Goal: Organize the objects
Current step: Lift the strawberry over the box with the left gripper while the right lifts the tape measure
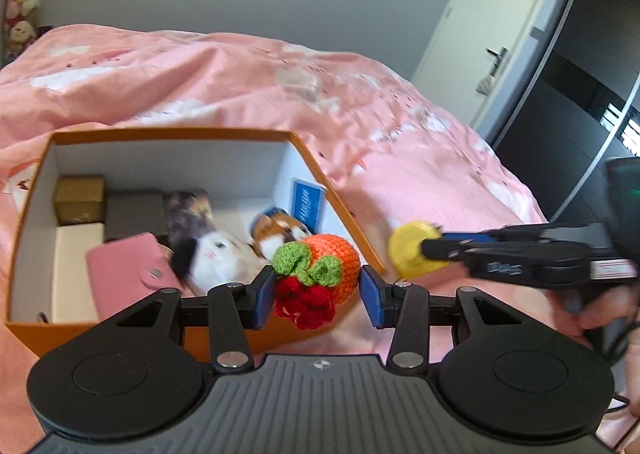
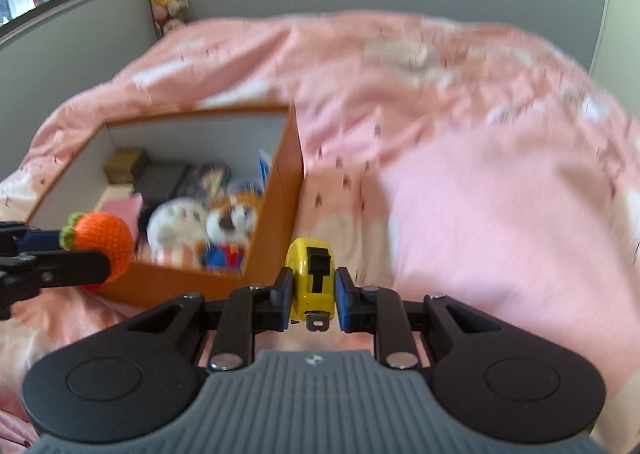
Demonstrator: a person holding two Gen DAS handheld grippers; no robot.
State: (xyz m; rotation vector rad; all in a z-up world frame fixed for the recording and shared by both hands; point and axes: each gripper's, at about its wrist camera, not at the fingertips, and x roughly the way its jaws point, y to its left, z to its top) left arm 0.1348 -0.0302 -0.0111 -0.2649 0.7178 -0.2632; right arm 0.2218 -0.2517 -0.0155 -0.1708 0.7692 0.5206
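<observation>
Left wrist view. Left gripper [image 1: 318,296]: blue pads clamped on a crocheted toy [image 1: 320,274], an orange yarn ball with green leaves and a red knitted frill, held above the near right corner of the box [image 1: 340,210]. Box: orange card outside, white inside, rectangular, open-topped, resting on a pink printed bedcover [image 1: 240,82]. Inside: gold carton [image 1: 80,199] at the far left corner; pink snap wallet [image 1: 128,274]; two plush animals [image 1: 240,250]; blue card [image 1: 307,203] against the right wall, its print unreadable. Right gripper [image 1: 420,252] grips a yellow round case just beyond the box's right edge.

Right wrist view. Right gripper [image 2: 312,294]: pads pressed on a tape measure [image 2: 311,282], glossy yellow plastic with black slider and metal hook, off the box's near right corner. No branding legible.
</observation>
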